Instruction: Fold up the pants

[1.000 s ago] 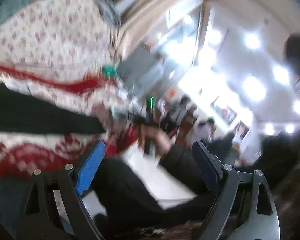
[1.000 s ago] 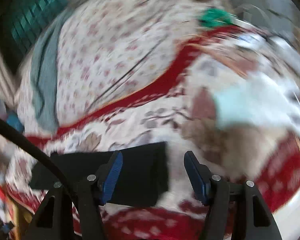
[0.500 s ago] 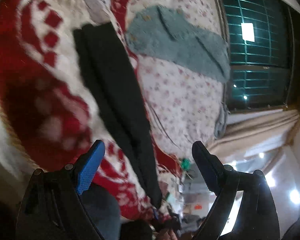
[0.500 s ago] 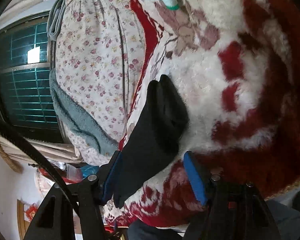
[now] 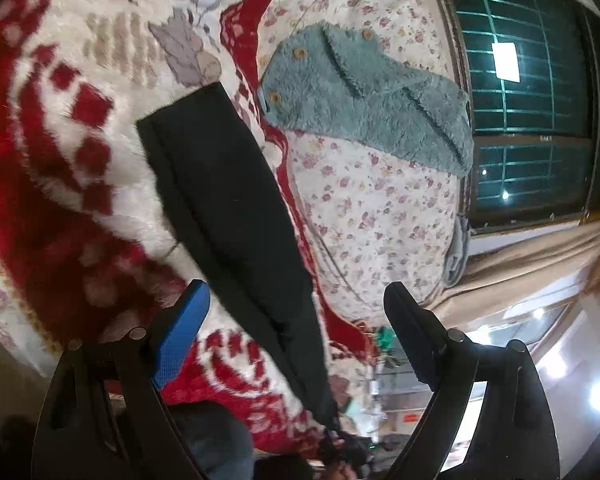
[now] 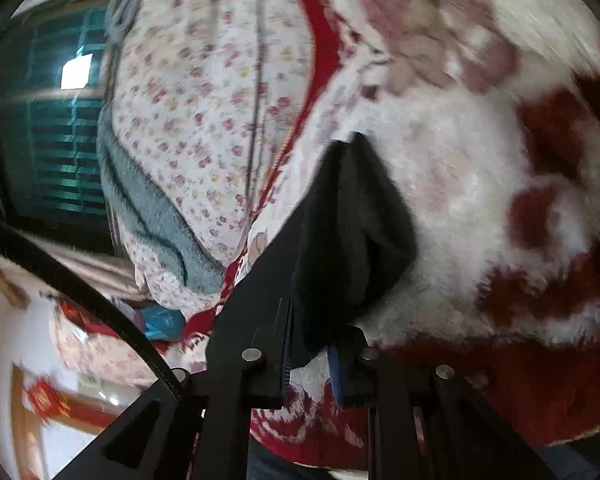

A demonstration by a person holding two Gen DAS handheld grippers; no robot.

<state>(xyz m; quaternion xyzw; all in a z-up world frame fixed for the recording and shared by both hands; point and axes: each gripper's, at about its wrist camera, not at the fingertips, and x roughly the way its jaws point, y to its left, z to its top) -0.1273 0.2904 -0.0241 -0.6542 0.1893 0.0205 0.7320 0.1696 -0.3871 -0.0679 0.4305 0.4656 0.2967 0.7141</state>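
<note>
Closing, seemingly, right hand-held gripper (image 6: 310,364) on pants (image 6: 352,232)

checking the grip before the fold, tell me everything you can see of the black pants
The black pants look like matte, soft fabric, folded into a long narrow strip lying flat on the red and white fleece blanket, beside the floral sheet. The right gripper has its jaws closing on one bunched end. The left gripper stands open around the strip, not pressing it.
</note>
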